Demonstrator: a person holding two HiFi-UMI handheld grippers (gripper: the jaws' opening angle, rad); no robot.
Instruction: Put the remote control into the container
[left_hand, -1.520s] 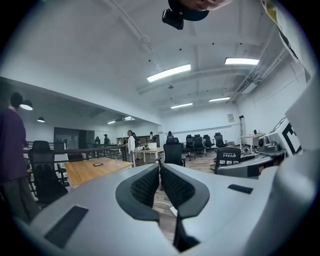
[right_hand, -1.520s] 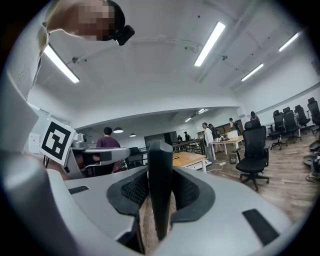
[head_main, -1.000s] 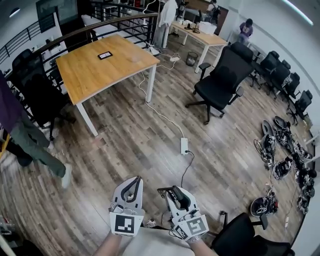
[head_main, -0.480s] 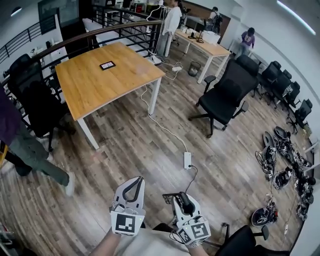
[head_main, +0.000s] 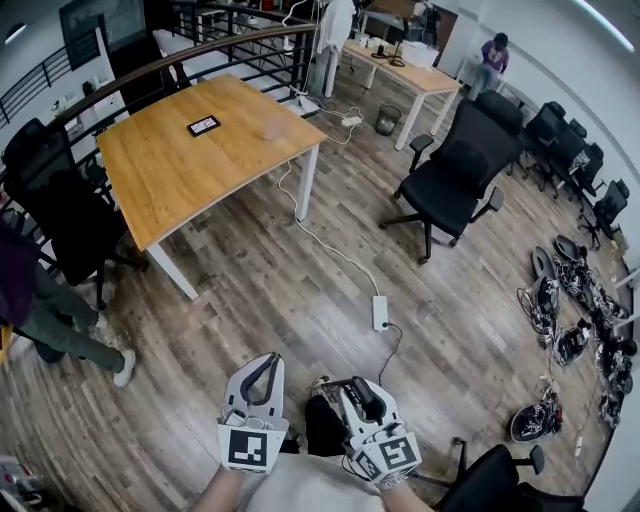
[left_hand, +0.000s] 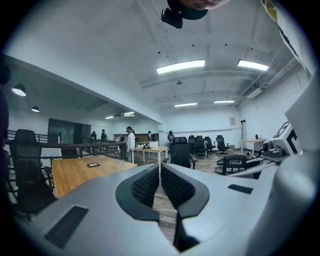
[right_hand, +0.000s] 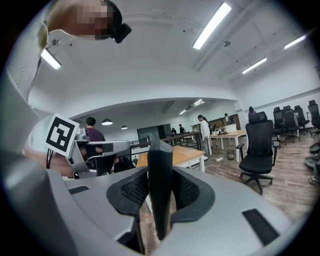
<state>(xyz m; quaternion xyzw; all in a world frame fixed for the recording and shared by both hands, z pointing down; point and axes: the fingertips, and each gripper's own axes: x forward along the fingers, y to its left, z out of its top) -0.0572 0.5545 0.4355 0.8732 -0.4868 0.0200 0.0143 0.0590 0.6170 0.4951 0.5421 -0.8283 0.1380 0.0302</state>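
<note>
Head view: the white left gripper (head_main: 265, 368) and the white right gripper (head_main: 350, 390) were held low over the plank floor (head_main: 300, 290), well apart from the light wooden table (head_main: 170, 170). The slim black remote control (head_main: 363, 397) sat in the right gripper. No container could be identified.

Left gripper view: jaws pressed together, nothing between them.

Right gripper view: jaws pinched the remote edge-on, upright between the ribbed pads (right_hand: 132, 191).

Recommendation: hold the pinch firm against pivoting, find the container first, and release only once the remote is inside it.

Matt dark remote (right_hand: 160, 190), wooden table (head_main: 200, 170)
</note>
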